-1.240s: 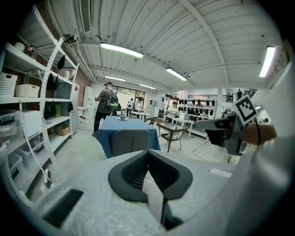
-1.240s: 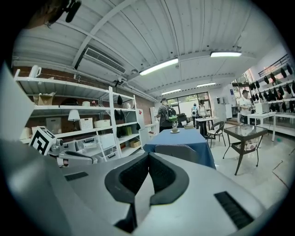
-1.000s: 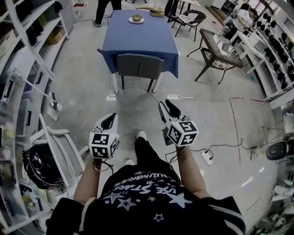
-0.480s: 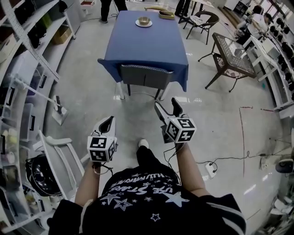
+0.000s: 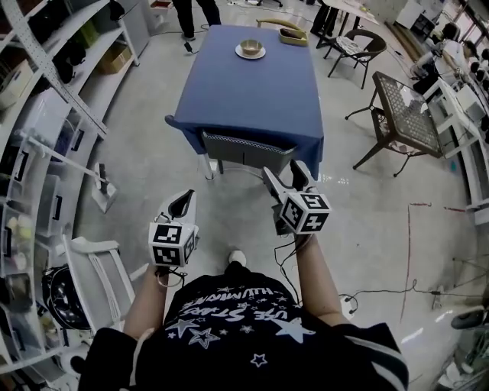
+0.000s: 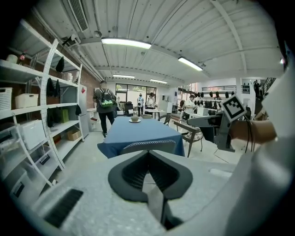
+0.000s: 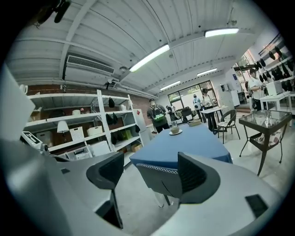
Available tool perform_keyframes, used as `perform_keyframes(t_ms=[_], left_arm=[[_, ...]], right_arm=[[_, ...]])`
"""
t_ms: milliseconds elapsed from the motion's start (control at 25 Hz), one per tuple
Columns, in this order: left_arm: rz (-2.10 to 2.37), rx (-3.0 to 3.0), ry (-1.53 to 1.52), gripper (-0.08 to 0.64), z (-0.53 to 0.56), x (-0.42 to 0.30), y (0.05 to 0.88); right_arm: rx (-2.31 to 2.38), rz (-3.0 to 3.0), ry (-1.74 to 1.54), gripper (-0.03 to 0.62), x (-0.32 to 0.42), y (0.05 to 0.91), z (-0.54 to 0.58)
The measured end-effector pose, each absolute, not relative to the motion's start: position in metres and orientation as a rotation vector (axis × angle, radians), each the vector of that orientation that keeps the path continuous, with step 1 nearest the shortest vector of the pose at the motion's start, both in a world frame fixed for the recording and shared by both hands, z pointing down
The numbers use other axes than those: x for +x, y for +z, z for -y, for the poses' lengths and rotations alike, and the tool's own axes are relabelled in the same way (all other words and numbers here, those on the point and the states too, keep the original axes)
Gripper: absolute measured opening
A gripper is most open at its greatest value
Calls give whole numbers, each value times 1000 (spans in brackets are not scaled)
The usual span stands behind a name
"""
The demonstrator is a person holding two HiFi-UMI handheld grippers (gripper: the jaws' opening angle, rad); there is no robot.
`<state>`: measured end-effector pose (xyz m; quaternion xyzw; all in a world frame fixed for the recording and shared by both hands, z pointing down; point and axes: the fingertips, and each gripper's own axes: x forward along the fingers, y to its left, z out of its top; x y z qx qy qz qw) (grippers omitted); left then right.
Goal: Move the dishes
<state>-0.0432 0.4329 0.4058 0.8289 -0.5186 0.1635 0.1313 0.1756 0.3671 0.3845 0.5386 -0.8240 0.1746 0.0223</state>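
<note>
A bowl on a white saucer [image 5: 250,49] stands at the far end of the blue-clothed table [image 5: 248,92]; a shallow tan tray [image 5: 293,35] lies by the far right corner. The bowl also shows small in the left gripper view [image 6: 134,119] and the right gripper view [image 7: 174,130]. Both grippers are held over the floor, short of the table and the grey chair [image 5: 246,145] pushed under it. My left gripper [image 5: 181,205] [image 6: 148,156] is shut, its pads meeting on nothing. My right gripper [image 5: 286,176] [image 7: 152,173] is open; its jaws have just been opening, with nothing between them.
White shelving [image 5: 46,114] with boxes runs along the left. A white chair [image 5: 95,267] stands low at the left. A wicker chair [image 5: 359,42] and a glass-topped side table [image 5: 409,114] stand at the right. People [image 5: 195,11] stand beyond the table. A power strip [image 5: 348,304] lies on the floor.
The table and chair have come nearer as the person walks toward them with both grippers. The right gripper's jaws have spread wider. The left gripper stays shut.
</note>
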Motion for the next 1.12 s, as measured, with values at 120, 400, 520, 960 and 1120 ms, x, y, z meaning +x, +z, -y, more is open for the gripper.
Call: perform_keyframes(t_ms=[120, 400, 520, 960, 1120], left_arm=[[1543, 2395, 468, 19, -416, -40, 402], [1611, 2335, 455, 20, -392, -51, 400], [1622, 2321, 446, 20, -379, -55, 401], [1524, 2402, 437, 20, -271, -57, 410], [1474, 2449, 423, 20, -211, -65, 411]], right_arm=[[1644, 2576, 537, 344, 181, 383, -345], [1621, 2593, 557, 344, 188, 386, -314], [1617, 2593, 574, 344, 188, 389, -301], [1715, 2523, 605, 344, 193, 392, -225], [1780, 2492, 622, 344, 190, 387, -183]])
